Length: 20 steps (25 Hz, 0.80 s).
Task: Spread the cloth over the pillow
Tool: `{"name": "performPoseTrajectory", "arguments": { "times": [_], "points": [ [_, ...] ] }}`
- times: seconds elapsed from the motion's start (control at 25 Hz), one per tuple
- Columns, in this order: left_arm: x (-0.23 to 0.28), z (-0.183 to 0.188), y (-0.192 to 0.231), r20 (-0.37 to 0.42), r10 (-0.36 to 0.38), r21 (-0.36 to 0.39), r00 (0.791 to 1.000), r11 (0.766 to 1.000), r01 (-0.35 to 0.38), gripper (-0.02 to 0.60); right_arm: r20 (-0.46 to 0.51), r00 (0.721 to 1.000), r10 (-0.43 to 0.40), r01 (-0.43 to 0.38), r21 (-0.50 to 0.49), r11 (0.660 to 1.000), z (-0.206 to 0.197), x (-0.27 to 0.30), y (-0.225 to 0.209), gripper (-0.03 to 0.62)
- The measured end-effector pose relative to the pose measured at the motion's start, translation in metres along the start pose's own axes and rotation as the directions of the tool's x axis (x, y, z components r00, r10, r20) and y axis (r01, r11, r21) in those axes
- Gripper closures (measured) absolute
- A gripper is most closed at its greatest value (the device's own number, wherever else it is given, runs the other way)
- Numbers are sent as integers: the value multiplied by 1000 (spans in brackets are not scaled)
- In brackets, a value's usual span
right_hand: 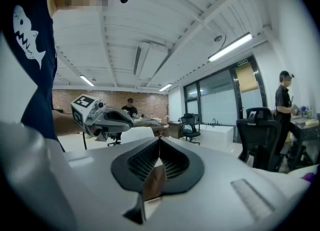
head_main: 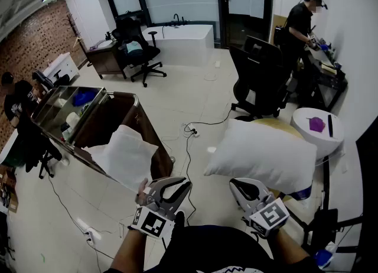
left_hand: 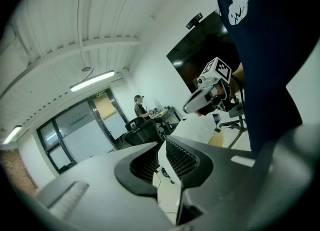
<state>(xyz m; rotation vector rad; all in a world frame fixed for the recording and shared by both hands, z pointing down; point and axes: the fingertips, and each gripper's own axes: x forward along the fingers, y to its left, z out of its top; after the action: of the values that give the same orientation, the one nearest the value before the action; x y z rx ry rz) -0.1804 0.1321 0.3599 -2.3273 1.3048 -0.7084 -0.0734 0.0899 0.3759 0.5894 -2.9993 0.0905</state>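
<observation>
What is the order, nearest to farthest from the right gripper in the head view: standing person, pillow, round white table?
1. pillow, just ahead of the right gripper.
2. round white table, beyond it, right.
3. standing person, far back right.

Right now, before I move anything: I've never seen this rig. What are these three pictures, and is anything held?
A person holds a two-jaw gripper in each hand. One picture looks down from a camera on the person's head. The other two come from cameras riding on the grippers, looking along their jaws. The left gripper has its jaws slightly apart and the right gripper has them together. Both are empty. A white cloth lies draped at the edge of a brown desk on the left. The white pillow sits to the right.
</observation>
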Motion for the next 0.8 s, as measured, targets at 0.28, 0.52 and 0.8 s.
{"name": "performPoseTrajectory", "arguments": {
  "times": [0.28, 0.52, 0.8],
  "points": [
    [-27, -47, 68, -30, 35, 14, 999, 999, -35, 541, -31, 999, 10, -10, -2, 1000, 1, 70, 14, 554],
    [-60, -90, 129, -100, 63, 85, 993, 995, -54, 541, -74, 996, 46, -47, -16, 999, -1, 130, 32, 549],
    [-113, -166, 228, -230, 119, 127, 966, 988, -91, 541, -118, 987, 104, -108, -26, 994, -1, 199, 50, 549]
  ]
}}
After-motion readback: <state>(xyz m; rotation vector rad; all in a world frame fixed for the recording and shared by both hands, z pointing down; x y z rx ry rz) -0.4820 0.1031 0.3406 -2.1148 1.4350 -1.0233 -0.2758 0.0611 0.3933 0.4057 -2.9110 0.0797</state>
